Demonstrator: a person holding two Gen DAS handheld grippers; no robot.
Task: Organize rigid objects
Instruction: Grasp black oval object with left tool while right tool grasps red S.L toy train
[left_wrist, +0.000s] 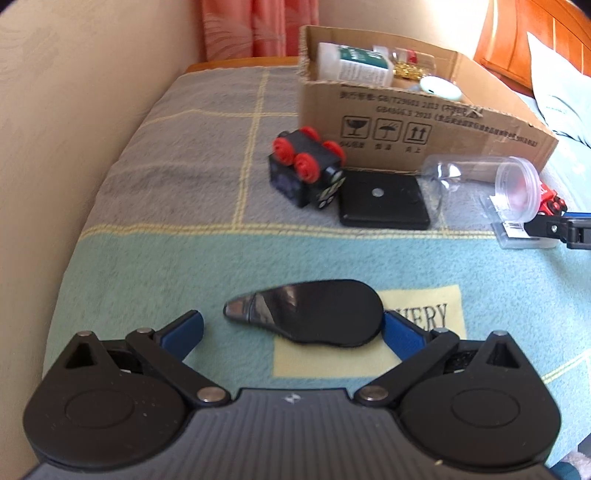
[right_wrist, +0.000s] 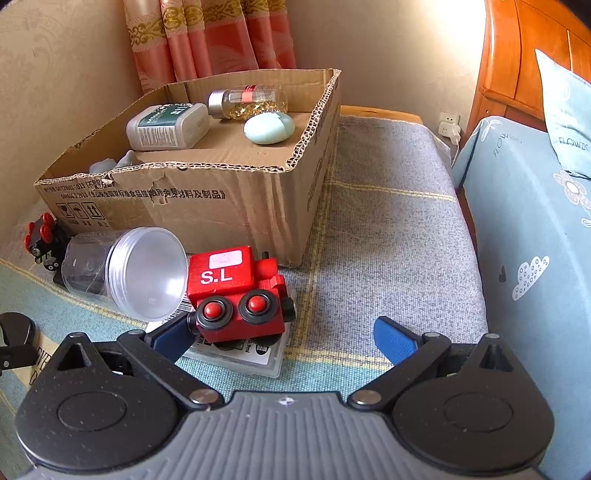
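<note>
While both tools hang spread wide over a blanket-covered bed (left_wrist: 155, 177), a half-filled cardboard box (right_wrist: 207, 206) waits at the far edge.

Left hand-held gripper (left_wrist: 293, 330), jaws wide, frames a flat black teardrop-shaped piece (left_wrist: 314, 314) whose rounded end lies against the right blue pad; right hand-held gripper (right_wrist: 288, 338), equally wide and holding nothing, hovers at a red toy engine (right_wrist: 236, 291) marked "S.L", which sits on a clear flat case (right_wrist: 240, 356) close to its left pad. A clear plastic jar (right_wrist: 129, 271) lies on its side just beside the engine, in front of the box. A black toy car with red wheels (left_wrist: 306, 166) and a black square case (left_wrist: 384, 199) rest near the box wall. Inside the box are a white bottle (right_wrist: 166, 127), a capsule bottle (right_wrist: 251, 101) and a pale green oval case (right_wrist: 269, 127).
</note>
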